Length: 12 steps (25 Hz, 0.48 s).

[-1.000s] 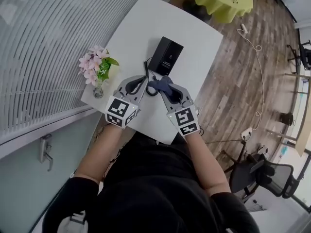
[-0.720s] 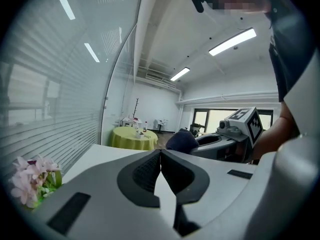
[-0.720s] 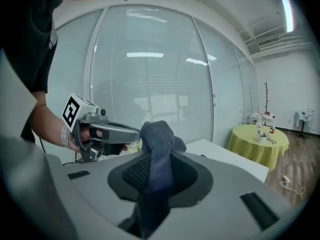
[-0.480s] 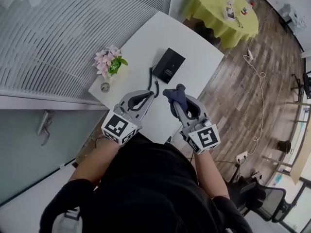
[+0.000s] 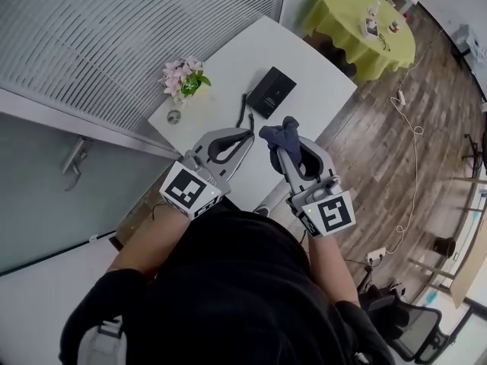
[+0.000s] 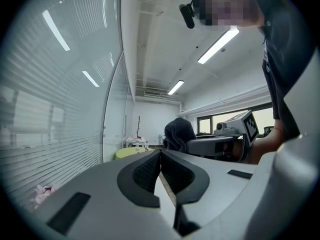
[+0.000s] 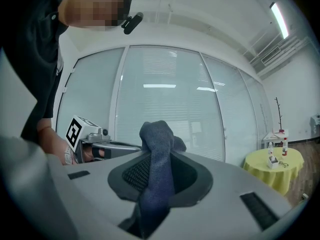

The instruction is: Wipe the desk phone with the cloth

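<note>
The desk phone (image 5: 272,92) sits on the white table (image 5: 228,67), toward its far right edge. It appears only in the head view, as a small black slab. Its keys and handset are too small to make out, though a dark cord (image 5: 243,112) curls beside its near left side. Neither gripper view shows the phone, since both look out level across the room.

The dark blue cloth (image 5: 281,137) is well apart from the phone, above the table's near edge. It is pinched in the right gripper (image 5: 286,144), whose fingers close narrowly on it. In the right gripper view the cloth (image 7: 156,139) rises in a bunched fold above the jaws, and its lower end is lost between them.

The left gripper (image 5: 243,134) is held just beside the right one, and both point toward the table. Its jaws (image 6: 160,156) meet at the tips with nothing between them. Both forearms reach forward from the person's black-clad torso, which blocks the table's near end.

Pink flowers (image 5: 183,77) stand at the table's left edge, near the glass partition. A yellow-draped round table (image 5: 358,29) stands farther off.
</note>
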Available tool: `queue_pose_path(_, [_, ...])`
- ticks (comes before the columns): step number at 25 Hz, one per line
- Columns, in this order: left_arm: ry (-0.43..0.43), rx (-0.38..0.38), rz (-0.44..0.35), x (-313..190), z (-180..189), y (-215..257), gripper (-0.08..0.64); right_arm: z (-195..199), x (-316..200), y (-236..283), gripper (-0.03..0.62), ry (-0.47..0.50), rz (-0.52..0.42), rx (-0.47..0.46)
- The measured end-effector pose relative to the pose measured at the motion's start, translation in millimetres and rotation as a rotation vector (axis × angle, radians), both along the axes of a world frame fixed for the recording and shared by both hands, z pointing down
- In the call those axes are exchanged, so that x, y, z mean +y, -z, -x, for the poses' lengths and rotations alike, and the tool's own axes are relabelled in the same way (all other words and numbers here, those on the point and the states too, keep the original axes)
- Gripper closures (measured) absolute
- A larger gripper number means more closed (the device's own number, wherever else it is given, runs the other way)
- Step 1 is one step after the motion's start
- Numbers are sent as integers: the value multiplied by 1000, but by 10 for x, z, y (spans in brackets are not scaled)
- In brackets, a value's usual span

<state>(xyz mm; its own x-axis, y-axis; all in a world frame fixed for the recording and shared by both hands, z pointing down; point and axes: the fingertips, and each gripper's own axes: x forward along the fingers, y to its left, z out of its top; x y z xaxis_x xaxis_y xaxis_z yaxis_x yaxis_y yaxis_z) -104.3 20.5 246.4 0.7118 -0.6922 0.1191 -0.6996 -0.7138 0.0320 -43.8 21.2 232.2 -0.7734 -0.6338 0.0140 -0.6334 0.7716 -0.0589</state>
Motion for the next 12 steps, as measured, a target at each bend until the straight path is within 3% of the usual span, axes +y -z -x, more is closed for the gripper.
queue_pose_path(12, [57,18,-3,283,-169,-18,549,-162,233,103,497,52,-37,-23])
